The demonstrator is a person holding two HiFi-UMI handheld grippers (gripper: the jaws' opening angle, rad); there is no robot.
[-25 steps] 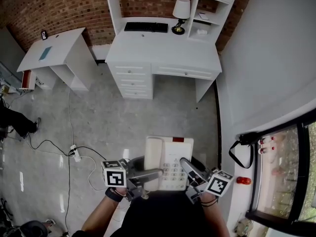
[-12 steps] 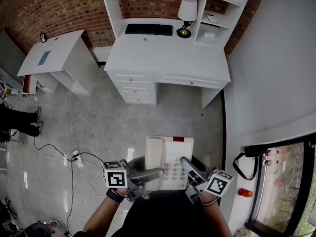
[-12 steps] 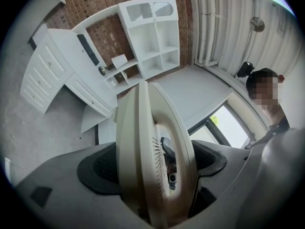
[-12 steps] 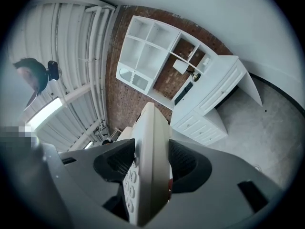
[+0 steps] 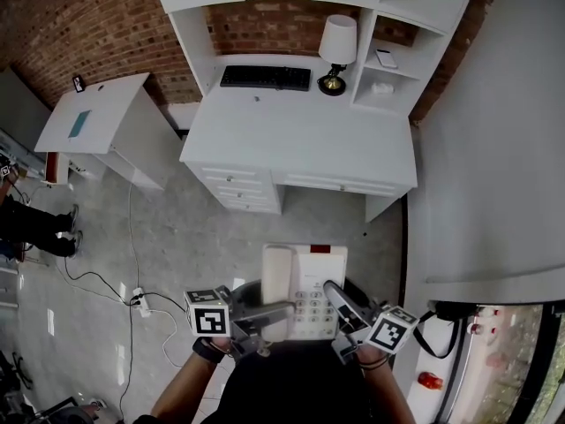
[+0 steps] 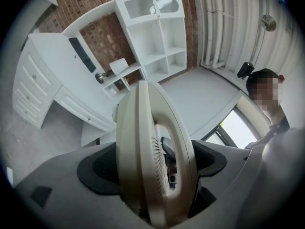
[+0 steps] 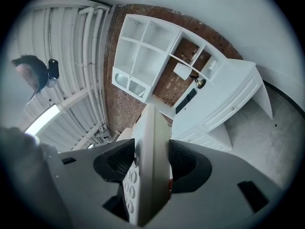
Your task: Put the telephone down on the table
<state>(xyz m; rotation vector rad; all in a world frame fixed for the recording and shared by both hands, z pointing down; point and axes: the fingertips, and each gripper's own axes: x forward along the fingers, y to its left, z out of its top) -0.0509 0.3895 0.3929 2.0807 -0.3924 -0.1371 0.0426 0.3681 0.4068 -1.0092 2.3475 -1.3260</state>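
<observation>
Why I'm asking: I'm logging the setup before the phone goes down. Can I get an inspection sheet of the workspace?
Surface: white desk, with drawers; the telephone is not on it yet.
Job's things: telephone, held above the floor in front of the person, handset on its cradle.
Clutter: keyboard and lamp at the back of the desk.
Grippers: left gripper shut on the telephone's handset side; right gripper shut on its keypad side.
Cables: power strip with cords trailing on the floor, left of the person.
Surroundings: brick wall, small side table, shelves above the desk.
</observation>
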